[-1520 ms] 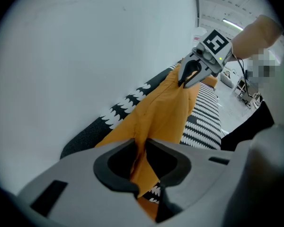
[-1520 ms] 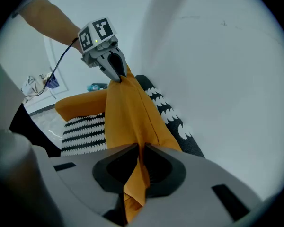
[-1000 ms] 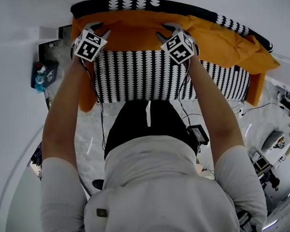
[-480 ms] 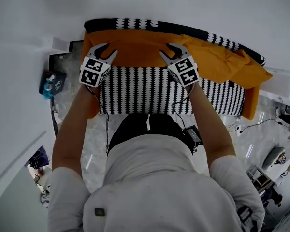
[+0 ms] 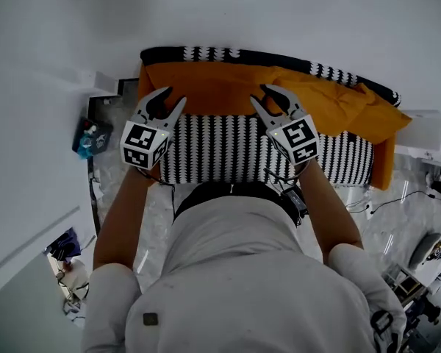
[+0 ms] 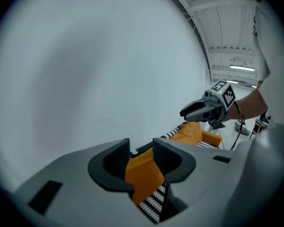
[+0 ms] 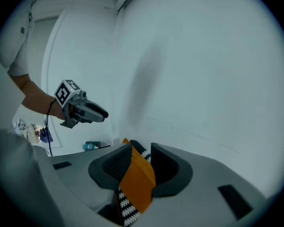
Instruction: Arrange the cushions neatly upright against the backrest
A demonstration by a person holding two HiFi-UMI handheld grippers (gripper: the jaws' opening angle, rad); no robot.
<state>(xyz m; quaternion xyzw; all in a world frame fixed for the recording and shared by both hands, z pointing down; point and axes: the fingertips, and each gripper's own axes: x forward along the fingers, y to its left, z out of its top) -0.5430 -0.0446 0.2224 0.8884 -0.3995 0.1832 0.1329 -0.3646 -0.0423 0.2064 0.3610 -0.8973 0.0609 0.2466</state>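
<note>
A sofa with a black-and-white patterned seat [image 5: 220, 149] stands against the white wall. Orange cushions [image 5: 220, 87] lean along its backrest [image 5: 206, 54], and one more orange cushion [image 5: 356, 109] slumps rumpled at the right end. My left gripper [image 5: 172, 97] and right gripper [image 5: 262, 95] hover well above the cushions, side by side, both open and empty. The right gripper's jaws have just been closing a little with nothing between them. In the left gripper view [image 6: 141, 150] and the right gripper view [image 7: 141, 150], only the far-off orange cushion and patterned seat show through the gap.
A blue object [image 5: 90, 137] lies on the marble floor left of the sofa. A white box [image 5: 426, 131] stands at the right end. Cables [image 5: 382, 204] trail over the floor on the right. The person's body fills the lower head view.
Both grippers have lifted off the top edge of the orange cushion and risen toward the head camera. The sofa now looks smaller and farther below.
</note>
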